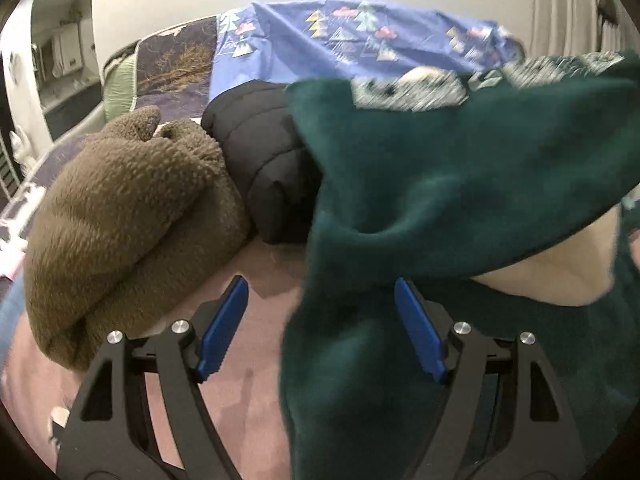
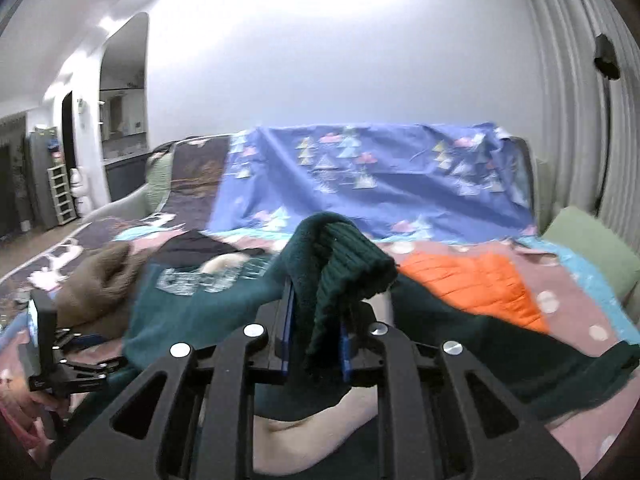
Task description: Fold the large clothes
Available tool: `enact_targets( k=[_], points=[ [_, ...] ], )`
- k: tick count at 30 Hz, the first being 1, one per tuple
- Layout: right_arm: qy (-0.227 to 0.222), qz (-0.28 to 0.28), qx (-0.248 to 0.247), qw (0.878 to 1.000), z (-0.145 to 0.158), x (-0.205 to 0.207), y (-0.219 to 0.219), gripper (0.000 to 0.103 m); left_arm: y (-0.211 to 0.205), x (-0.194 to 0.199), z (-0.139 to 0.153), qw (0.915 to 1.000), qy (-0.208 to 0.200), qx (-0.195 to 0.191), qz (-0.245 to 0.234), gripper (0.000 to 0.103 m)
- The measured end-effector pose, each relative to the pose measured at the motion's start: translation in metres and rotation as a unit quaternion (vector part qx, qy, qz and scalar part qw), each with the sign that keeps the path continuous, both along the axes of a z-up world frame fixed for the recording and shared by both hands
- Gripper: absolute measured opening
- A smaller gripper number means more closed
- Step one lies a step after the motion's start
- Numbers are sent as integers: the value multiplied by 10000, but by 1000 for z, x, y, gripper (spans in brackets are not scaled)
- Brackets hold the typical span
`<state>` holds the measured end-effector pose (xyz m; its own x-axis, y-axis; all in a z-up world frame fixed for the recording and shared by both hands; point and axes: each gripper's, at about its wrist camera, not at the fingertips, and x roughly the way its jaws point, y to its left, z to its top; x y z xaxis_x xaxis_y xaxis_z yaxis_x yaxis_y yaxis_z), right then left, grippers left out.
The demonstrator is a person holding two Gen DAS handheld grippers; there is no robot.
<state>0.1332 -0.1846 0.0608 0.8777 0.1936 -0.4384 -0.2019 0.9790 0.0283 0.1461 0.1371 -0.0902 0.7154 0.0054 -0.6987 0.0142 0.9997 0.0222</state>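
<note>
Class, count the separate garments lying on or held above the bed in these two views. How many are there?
4: the green sweater, held by its cuff in the right gripper; brown fleece at left; black puffer jacket behind it; orange puffer jacket at right. More may be hidden underneath.

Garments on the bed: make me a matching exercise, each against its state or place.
Things:
1. dark green fleece sweatshirt
2. fuzzy brown fleece garment
3. quilted orange puffer jacket
4. black puffer jacket

States:
A. spread flat, at the right
B. its ribbed cuff is clamped in the right gripper
C. bundled, behind the brown one
D. folded, beside the open left gripper

Pairs: 1-B, 2-D, 3-A, 4-C
</note>
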Motion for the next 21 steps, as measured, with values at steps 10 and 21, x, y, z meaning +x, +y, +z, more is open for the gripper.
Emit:
enact_targets(
  k=[10,21],
  points=[
    [1099,-443,939,9885,-67,12,-69,56,43,-10,10,9967,6,-638,501,36],
    [881,-618,454,9932,-64,6,-44,48,-36,-19,7,9972,10,171,-731,60]
  ],
)
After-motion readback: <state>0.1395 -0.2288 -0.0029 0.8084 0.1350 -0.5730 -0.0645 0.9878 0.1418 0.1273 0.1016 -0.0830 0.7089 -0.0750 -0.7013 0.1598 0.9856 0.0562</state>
